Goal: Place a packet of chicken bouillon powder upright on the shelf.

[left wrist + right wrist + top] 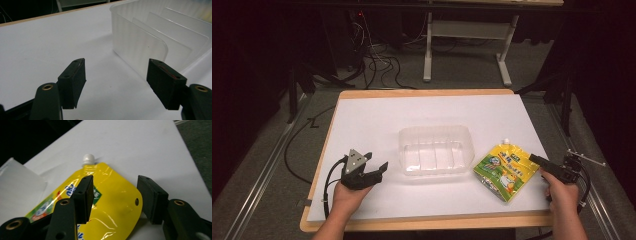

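A yellow printed pouch [503, 171] with a white screw cap [507, 141] lies flat on the white table top, right of a clear plastic bin [436, 150]. My right gripper [536, 160] stands open at the pouch's right edge. In the right gripper view one jaw lies over the pouch [112, 202] below the cap [88, 158] and the other sits just past its rounded corner, gripper [115, 185] holding nothing. My left gripper [377, 161] is open and empty a little left of the bin. In the left gripper view the gripper [116, 67] faces the bin's near corner [140, 45].
The white sheet [377, 120] covers a wood-edged table [422, 93]. The bin has ribbed dividers inside and nothing else in it. On the floor behind the table lie black cables [377, 62] and a white desk frame [469, 30]. Dark stands flank both sides.
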Action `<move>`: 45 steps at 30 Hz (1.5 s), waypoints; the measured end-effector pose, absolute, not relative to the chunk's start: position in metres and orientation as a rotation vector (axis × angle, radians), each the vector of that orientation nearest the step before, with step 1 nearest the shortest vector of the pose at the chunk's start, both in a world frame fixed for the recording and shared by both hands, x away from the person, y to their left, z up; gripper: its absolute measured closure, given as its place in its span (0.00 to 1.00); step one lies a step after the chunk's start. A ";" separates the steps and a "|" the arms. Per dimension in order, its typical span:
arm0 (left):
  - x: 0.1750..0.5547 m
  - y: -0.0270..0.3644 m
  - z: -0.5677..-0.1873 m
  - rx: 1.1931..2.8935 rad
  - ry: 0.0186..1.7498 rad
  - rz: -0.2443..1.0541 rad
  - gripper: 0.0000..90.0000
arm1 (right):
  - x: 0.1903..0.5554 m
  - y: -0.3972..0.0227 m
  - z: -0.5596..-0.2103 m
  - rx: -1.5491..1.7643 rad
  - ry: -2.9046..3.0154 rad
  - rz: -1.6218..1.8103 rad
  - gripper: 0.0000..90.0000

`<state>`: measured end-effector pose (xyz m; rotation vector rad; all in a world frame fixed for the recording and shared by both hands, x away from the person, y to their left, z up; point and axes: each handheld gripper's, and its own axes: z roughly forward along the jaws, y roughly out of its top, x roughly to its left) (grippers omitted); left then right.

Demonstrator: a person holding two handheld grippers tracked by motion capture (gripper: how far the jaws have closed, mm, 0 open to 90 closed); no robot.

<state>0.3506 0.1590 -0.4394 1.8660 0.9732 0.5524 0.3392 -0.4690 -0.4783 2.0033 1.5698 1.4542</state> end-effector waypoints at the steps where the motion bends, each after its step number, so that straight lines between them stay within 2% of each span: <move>1: 0.351 0.158 -0.439 1.871 0.968 0.553 0.36 | 0.338 -0.468 -0.478 1.987 1.580 1.463 0.56; 8: 0.351 0.155 -0.437 1.871 0.951 0.554 0.36 | 0.332 -0.460 -0.476 1.963 1.620 1.470 0.58; 14: 0.352 0.154 -0.438 1.874 0.949 0.556 0.36 | 0.337 -0.460 -0.482 2.035 1.643 1.354 0.55; 18: 0.350 0.155 -0.437 1.874 0.949 0.560 0.36 | 0.338 -0.458 -0.482 2.017 1.677 1.353 0.61; 19: 0.349 0.156 -0.437 1.876 0.947 0.562 0.36 | 0.338 -0.460 -0.482 2.028 1.697 1.383 0.69; 21: 0.349 0.156 -0.437 1.876 0.948 0.561 0.36 | 0.338 -0.460 -0.483 2.032 1.710 1.382 0.71; 23: 0.350 0.157 -0.437 1.871 0.952 0.557 0.36 | 0.339 -0.460 -0.483 2.050 1.703 1.348 0.79; 29: 0.350 0.154 -0.438 1.883 0.942 0.557 0.36 | 0.340 -0.459 -0.482 2.068 1.705 1.303 0.91; 31: 0.350 0.154 -0.438 1.884 0.942 0.557 0.36 | 0.339 -0.458 -0.481 2.035 1.708 1.295 0.99; 40: 0.350 0.155 -0.437 1.877 0.939 0.542 0.36 | 0.333 -0.456 -0.474 1.924 1.741 1.293 1.00; 45: 0.350 0.155 -0.437 1.873 0.937 0.546 0.36 | 0.323 -0.448 -0.449 1.793 1.706 1.364 1.00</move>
